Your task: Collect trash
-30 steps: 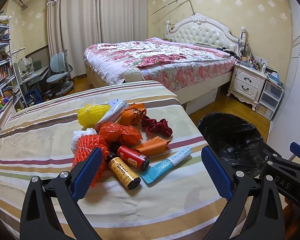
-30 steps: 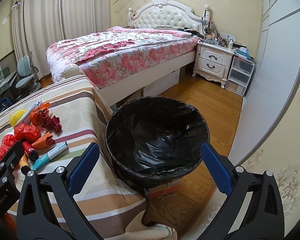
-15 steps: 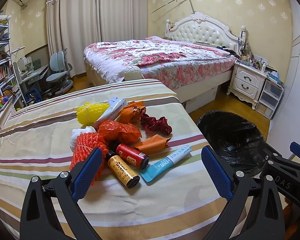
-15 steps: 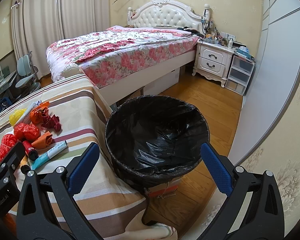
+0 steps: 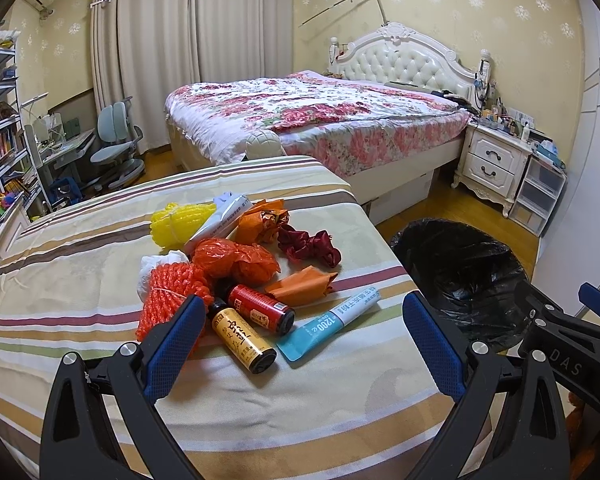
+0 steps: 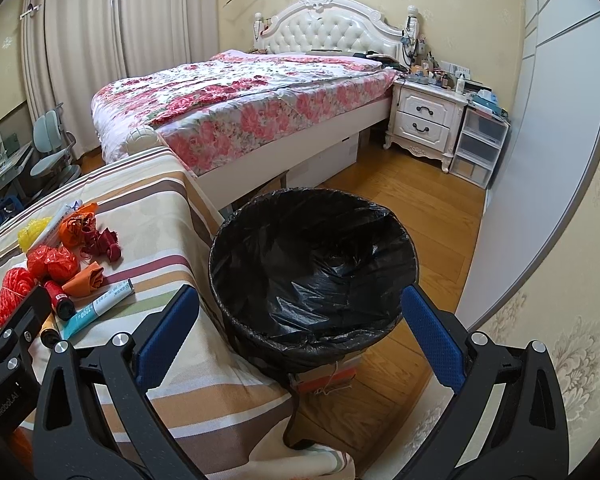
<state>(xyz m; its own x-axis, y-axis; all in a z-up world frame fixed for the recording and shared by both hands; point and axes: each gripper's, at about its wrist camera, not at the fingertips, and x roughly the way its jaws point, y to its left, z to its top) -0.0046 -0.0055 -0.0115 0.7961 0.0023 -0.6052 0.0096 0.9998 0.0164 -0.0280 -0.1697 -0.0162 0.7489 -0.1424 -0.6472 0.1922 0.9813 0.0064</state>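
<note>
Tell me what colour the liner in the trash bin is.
Black. The liner shows best in the right wrist view, draped over the trash bin's rim.

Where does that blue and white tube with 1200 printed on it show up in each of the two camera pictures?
Left wrist view: the tube lies low in the middle, just right of the red bottle.
Right wrist view: the tube sits far left, low, near the table edge.
Shared landmark: the black-lined trash bin, to the tube's right in both.
</note>
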